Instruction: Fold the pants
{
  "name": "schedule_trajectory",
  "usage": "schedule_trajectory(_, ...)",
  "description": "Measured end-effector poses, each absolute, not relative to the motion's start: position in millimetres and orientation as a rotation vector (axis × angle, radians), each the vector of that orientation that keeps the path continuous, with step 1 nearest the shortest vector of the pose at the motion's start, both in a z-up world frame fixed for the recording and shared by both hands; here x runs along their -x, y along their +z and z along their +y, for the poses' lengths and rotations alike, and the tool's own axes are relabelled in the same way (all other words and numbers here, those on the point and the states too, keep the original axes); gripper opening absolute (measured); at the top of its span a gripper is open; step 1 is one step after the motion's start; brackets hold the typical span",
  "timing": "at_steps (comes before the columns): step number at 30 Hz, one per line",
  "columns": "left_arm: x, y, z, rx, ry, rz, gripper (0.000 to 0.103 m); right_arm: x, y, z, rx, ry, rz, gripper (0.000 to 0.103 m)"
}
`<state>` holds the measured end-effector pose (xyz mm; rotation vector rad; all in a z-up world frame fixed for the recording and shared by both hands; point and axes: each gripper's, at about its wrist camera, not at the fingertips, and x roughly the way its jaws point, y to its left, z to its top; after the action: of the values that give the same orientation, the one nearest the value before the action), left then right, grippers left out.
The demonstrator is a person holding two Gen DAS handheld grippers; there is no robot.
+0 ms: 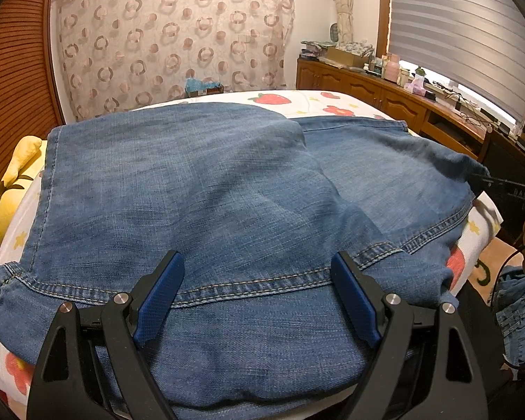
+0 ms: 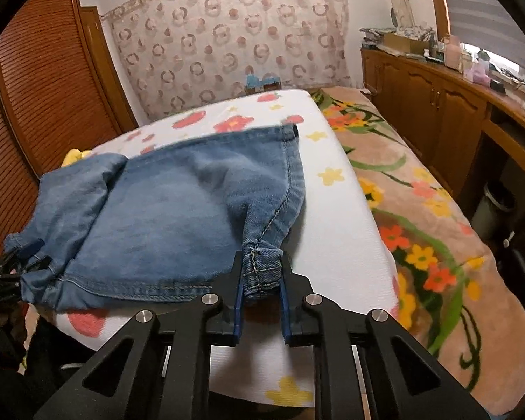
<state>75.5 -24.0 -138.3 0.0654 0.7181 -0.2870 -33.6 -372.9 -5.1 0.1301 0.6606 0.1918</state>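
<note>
The blue denim pants [image 1: 206, 189] lie folded over on a white pad with a flower and strawberry print [image 1: 297, 99]. My left gripper [image 1: 257, 273] is open, its blue-padded fingers spread wide just above the near hem seam. My right gripper [image 2: 261, 269] is shut on a corner of the pants [image 2: 262, 266] at the near right hem. The rest of the pants [image 2: 178, 210] stretches away to the left in the right wrist view. The right gripper also shows at the right edge of the left wrist view [image 1: 507, 189].
The pad [image 2: 339, 217] rests on a bed with a floral blanket [image 2: 420, 217]. A wooden cabinet [image 2: 437, 112] with clutter on top runs along the right. Slatted wooden doors [image 2: 52, 87] stand on the left. A yellow soft item [image 1: 17, 171] lies by the pad's left edge.
</note>
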Motion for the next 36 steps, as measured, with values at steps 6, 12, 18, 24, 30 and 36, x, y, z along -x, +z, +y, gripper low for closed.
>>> schedule_trajectory(6,-71.8,-121.6,-20.3,-0.051,-0.295,0.738,0.086,35.3,21.9,-357.0,-0.129,0.255,0.582,0.015)
schedule_trajectory(12,-63.5,-107.1,-7.7,-0.03,-0.282,0.709,0.086,33.1,51.3,-318.5,-0.073,0.367,0.5,0.015)
schedule_trajectory(18,-59.2,-101.0,13.5,-0.008,-0.248,0.686,0.086,28.9,72.8,-267.3,0.001,0.493,0.446,0.015)
schedule_trajectory(24,-53.8,-98.1,34.6,0.017,-0.209,0.667,0.086,16.2,93.8,-227.1,0.054,0.607,0.396,0.015)
schedule_trajectory(30,-50.8,-94.2,54.1,0.046,-0.173,0.653,0.086,0.7,101.7,-195.3,0.083,0.74,0.371,0.015)
schedule_trajectory(36,-50.7,-95.1,67.6,0.059,-0.154,0.647,0.086,-29.4,86.7,-182.0,0.123,0.828,0.417,0.015)
